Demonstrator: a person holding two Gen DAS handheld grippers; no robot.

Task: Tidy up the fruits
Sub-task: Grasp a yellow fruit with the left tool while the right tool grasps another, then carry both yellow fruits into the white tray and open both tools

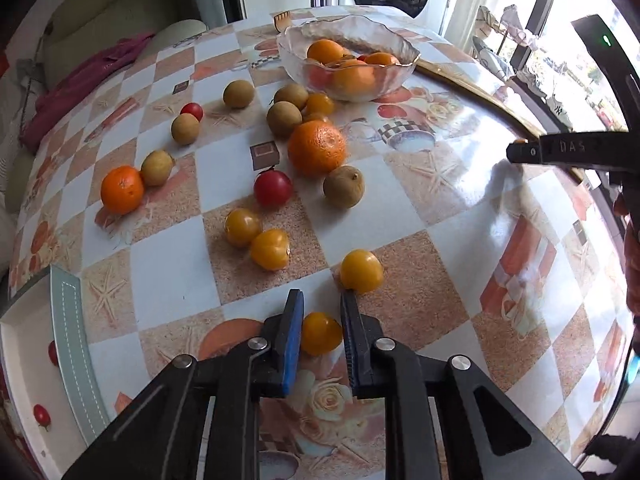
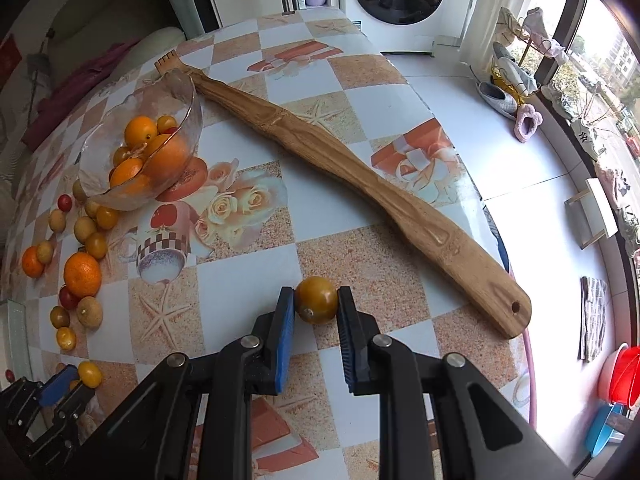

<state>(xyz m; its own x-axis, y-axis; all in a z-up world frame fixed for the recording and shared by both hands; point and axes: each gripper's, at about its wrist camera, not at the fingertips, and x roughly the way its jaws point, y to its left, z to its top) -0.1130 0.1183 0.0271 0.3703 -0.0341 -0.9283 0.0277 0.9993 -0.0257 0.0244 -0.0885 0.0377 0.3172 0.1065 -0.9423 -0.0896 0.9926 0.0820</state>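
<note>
My left gripper has its jaws around a yellow tomato low over the table; whether the pads press it I cannot tell. Loose on the table lie more yellow tomatoes, red tomatoes, brown longans and two mandarins. A glass bowl at the back holds oranges and tomatoes; it also shows in the right wrist view. My right gripper is shut on a yellow-brown tomato above the table, right of the fruit pile. The right gripper's fingers show in the left wrist view.
A long wooden back scratcher lies diagonally across the table right of the bowl. A white tray with red cherry tomatoes sits at the front left corner. The table edge drops off at the right to a white floor.
</note>
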